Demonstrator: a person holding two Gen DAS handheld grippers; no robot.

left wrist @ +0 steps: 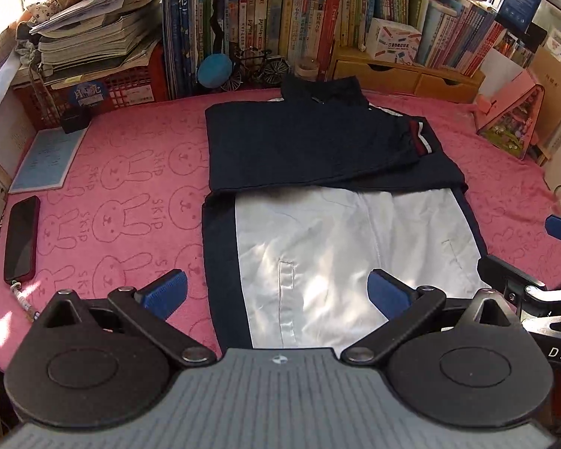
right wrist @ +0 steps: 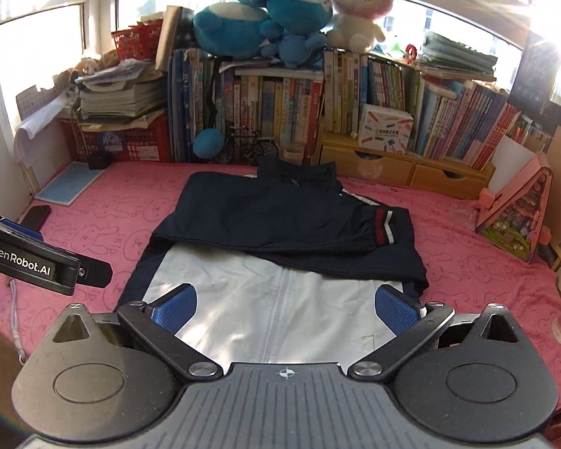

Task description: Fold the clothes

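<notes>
A navy and white jacket [left wrist: 318, 142] [right wrist: 280, 220] lies flat on the pink rabbit-print cloth [left wrist: 131, 194], its navy sleeves folded across the upper half. One cuff [left wrist: 420, 136] [right wrist: 385, 228] with red and white stripes rests on top at the right. The white lower half [left wrist: 336, 247] [right wrist: 265, 299] faces me. My left gripper [left wrist: 276, 292] hovers open above the white part's near edge, with nothing between its blue pads. My right gripper [right wrist: 286, 308] also hangs open above the white part, with nothing in it. The right gripper's body [left wrist: 542, 292] shows at the left view's right edge.
A dark phone [left wrist: 21, 237] and a blue booklet [left wrist: 48, 159] lie on the cloth at the left. Books [right wrist: 280, 108], a red crate [left wrist: 93, 89], wooden drawers [right wrist: 400, 168] and plush toys [right wrist: 280, 11] line the back. A pink triangular box [right wrist: 516, 213] stands right.
</notes>
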